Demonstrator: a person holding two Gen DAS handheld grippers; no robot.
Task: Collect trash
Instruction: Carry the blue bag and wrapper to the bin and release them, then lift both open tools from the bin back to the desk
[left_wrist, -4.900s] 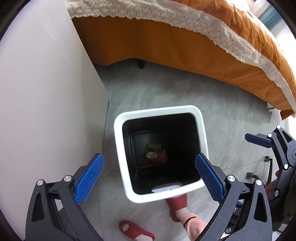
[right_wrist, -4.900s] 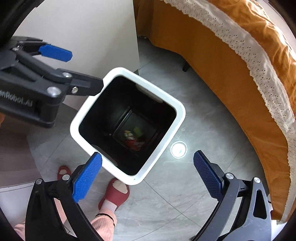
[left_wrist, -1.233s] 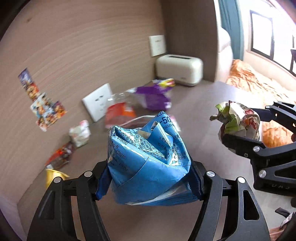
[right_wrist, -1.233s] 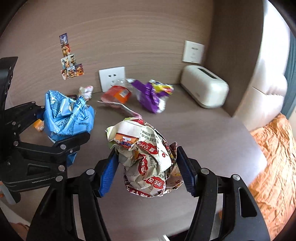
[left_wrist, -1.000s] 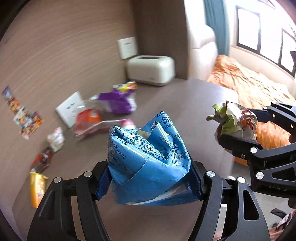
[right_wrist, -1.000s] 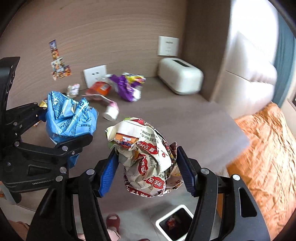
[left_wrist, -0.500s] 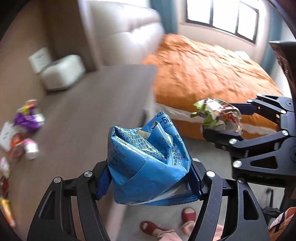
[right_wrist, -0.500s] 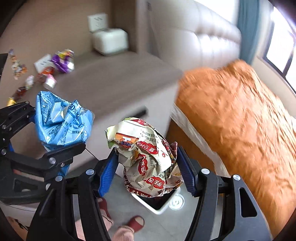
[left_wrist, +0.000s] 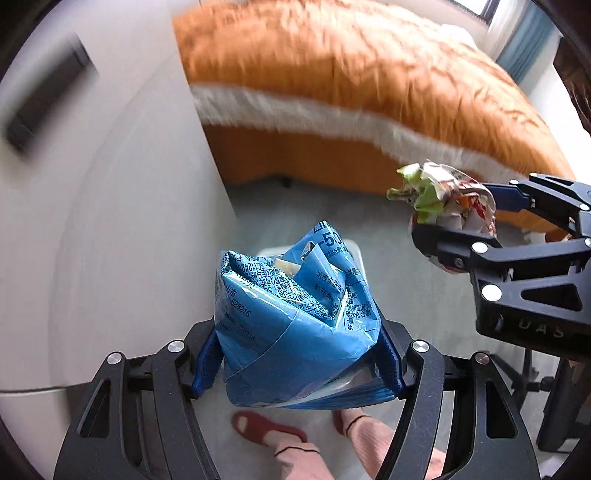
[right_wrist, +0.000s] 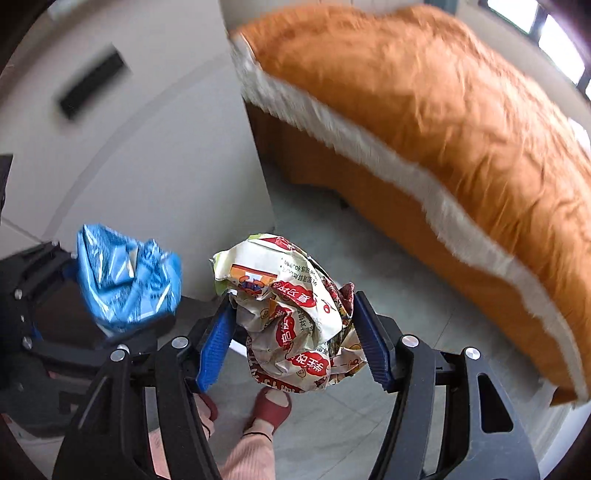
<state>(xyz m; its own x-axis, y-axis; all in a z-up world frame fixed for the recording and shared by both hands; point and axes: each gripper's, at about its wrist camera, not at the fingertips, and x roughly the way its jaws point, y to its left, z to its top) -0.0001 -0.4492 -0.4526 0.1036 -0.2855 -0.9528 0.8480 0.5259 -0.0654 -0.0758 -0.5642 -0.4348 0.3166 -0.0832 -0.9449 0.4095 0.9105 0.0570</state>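
One orange bed (right_wrist: 461, 122) with white fringe stands over grey tiled floor (right_wrist: 369, 266), beside one white cabinet (left_wrist: 110, 206). Two claws: left claw (left_wrist: 297, 354) clamps one blue wrapper (left_wrist: 291, 306); right claw (right_wrist: 293, 343) clamps one crumpled red-and-white wrapper (right_wrist: 295, 317).

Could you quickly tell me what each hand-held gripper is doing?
Left hand-held gripper: closed on blue wrapper.
Right hand-held gripper: closed on crumpled white-red wrapper.

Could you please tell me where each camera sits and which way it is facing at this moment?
Left wrist: on the left claw, looking down at the floor past its blue wrapper; red slippers show.
Right wrist: on the right claw, looking down past its crumpled white-and-red wrapper.
Both show the orange bed and both wrappers.
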